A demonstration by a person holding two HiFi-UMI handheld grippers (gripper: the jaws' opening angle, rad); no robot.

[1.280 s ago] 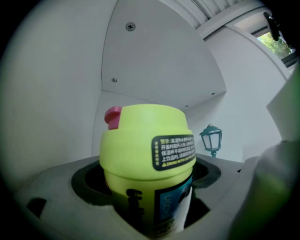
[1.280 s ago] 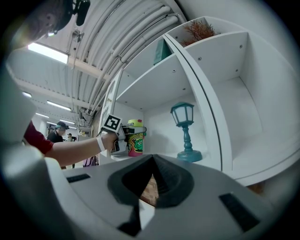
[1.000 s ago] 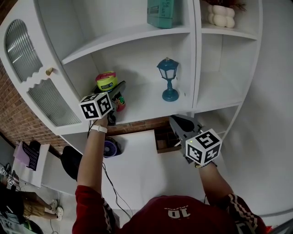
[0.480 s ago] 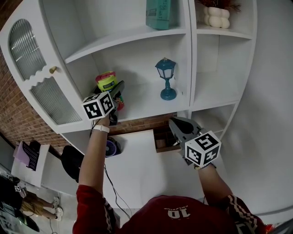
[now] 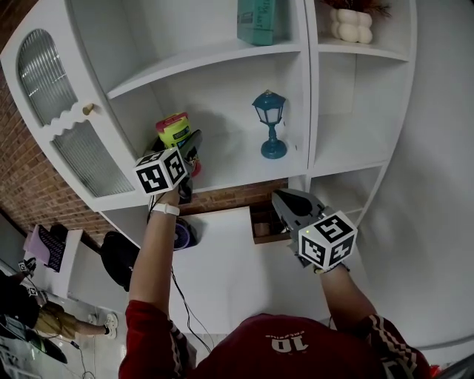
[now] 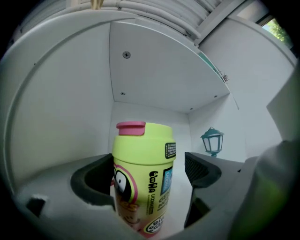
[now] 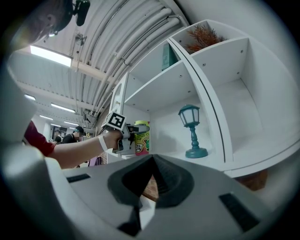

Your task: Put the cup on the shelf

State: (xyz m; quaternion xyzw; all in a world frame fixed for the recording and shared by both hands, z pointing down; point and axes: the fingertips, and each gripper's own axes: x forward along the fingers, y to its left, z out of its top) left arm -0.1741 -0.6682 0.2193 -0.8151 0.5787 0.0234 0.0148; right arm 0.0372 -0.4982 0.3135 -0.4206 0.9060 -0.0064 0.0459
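Observation:
The cup [image 5: 172, 129] is yellow-green with a pink lid and cartoon print, and stands at the left end of the white middle shelf [image 5: 237, 166]. My left gripper [image 5: 191, 148] reaches in around it. In the left gripper view the cup [image 6: 143, 178] sits between the jaws: the left jaw is against it and a narrow gap shows at the right jaw, so the left gripper [image 6: 147, 171] is open. My right gripper [image 5: 285, 201] hangs below the shelf, shut and empty. In the right gripper view the right gripper [image 7: 152, 161] points toward the cup [image 7: 142, 137].
A teal lantern [image 5: 270, 124] stands on the same shelf to the cup's right. A teal box [image 5: 255, 21] is on the shelf above, with a white vase [image 5: 352, 28] at upper right. A ribbed-glass cabinet door [image 5: 67, 141] closes the left. A wooden box [image 5: 265, 226] sits on the surface below.
Almost nothing: the left gripper stays at the cup on the shelf and the right gripper stays low; only the head view has shifted slightly.

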